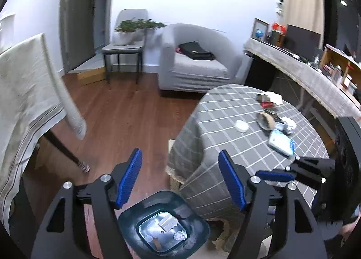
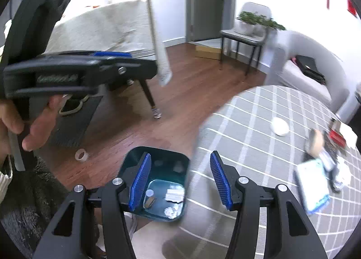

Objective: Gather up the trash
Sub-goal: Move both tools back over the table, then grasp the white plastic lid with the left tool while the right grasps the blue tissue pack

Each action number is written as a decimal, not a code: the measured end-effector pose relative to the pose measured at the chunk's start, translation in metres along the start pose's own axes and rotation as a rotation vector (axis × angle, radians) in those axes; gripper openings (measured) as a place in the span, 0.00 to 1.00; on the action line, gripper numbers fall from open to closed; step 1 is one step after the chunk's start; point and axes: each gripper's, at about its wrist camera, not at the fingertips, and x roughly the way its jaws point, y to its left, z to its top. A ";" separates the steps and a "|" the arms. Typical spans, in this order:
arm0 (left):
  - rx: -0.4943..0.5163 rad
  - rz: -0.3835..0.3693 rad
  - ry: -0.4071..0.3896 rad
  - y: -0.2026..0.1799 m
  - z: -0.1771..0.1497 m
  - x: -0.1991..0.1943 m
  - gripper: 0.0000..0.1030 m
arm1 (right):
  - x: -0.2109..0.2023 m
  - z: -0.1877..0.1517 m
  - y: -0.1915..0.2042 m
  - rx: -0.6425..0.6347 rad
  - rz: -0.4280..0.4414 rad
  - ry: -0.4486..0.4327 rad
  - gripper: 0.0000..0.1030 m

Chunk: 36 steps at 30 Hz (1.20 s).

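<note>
The task looks partly done. The dark bin [image 1: 164, 223] on the wooden floor [image 1: 126, 112], just beside the checked surface [image 1: 225, 146], already holds several scraps at its bottom — a whitish folded piece [image 1: 168, 221], a small crumpled wad [image 1: 180, 235] and a couple of other bits too small to name. The left gripper [image 1: 180, 177] hangs above the bin with its jaws wide apart and nothing between them. The right gripper [image 2: 180, 180] also looks down toward the bin; its jaws stand clearly apart and empty, though narrower than the left pair. Plenty remains on the surface: a round white lid-like object [image 1: 241, 126], a blue-and-white packet [image 1: 282, 143], a brown roll [image 1: 266, 120], and a heap of wrappers and small boxes [image 1: 269, 99] farther back. A roll of clear tape [image 2: 81, 154] lies on the floor near the bin — whether it counts as trash I cannot tell. My judgement: a few pieces are in, most of the clutter is still to be carried over.
</note>
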 end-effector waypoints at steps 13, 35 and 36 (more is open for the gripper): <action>0.100 -0.028 0.050 -0.057 0.005 0.043 0.72 | -0.032 -0.027 -0.060 0.111 -0.110 -0.032 0.64; 0.252 -0.059 0.182 -0.127 0.012 0.131 0.65 | -0.037 -0.069 -0.153 0.285 -0.166 0.023 0.78; 0.252 -0.059 0.188 -0.127 0.012 0.134 0.65 | -0.035 -0.067 -0.153 0.283 -0.161 0.023 0.78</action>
